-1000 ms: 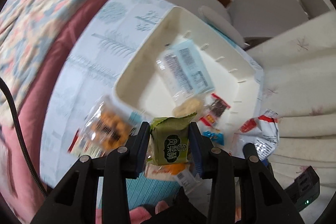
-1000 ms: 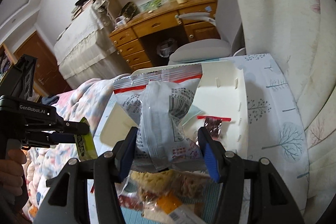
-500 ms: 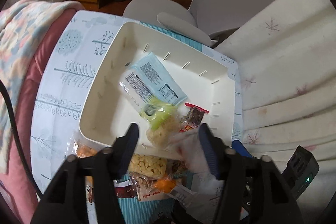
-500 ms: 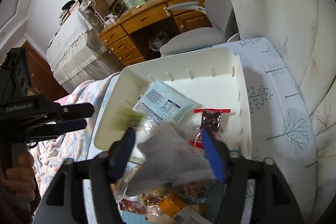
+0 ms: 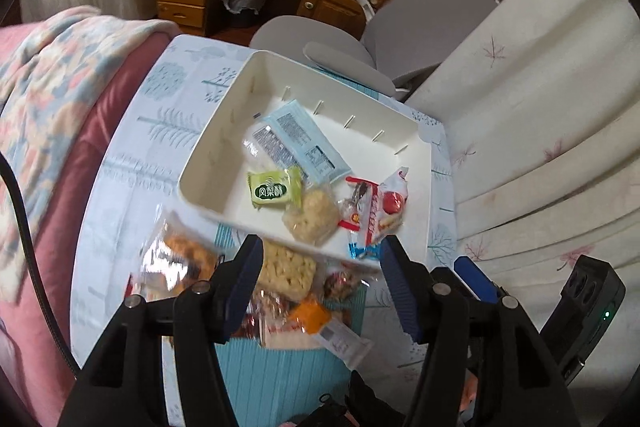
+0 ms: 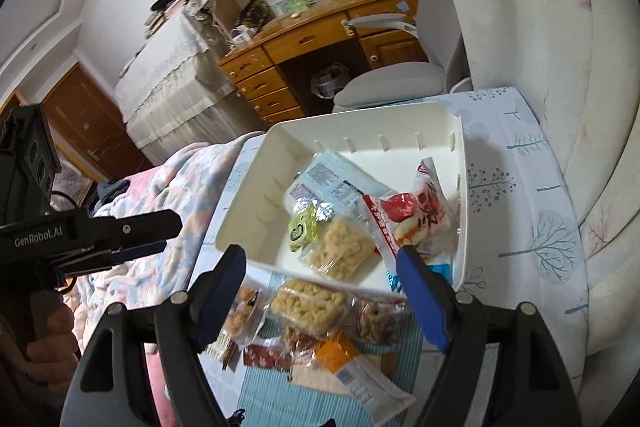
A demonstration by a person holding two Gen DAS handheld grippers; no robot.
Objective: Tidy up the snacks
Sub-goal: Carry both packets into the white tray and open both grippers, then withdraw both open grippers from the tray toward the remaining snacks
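Now the loose snacks still to sort, led by the pale rice-crisp bar (image 6: 308, 305), lie in a heap just outside the near wall of the white bin (image 6: 460, 187), on the striped teal mat (image 6: 272, 399). The bar's long axis runs along that wall, crosswise to both sets of fingers. It sits just ahead of the right gripper (image 6: 320, 293), whose empty jaws are opening, and beside the left gripper (image 5: 320, 291), half open and empty. Judging by reach, either hand could take it. Inside the bin rest a green packet (image 5: 272, 189) and a blue packet (image 5: 304, 143).
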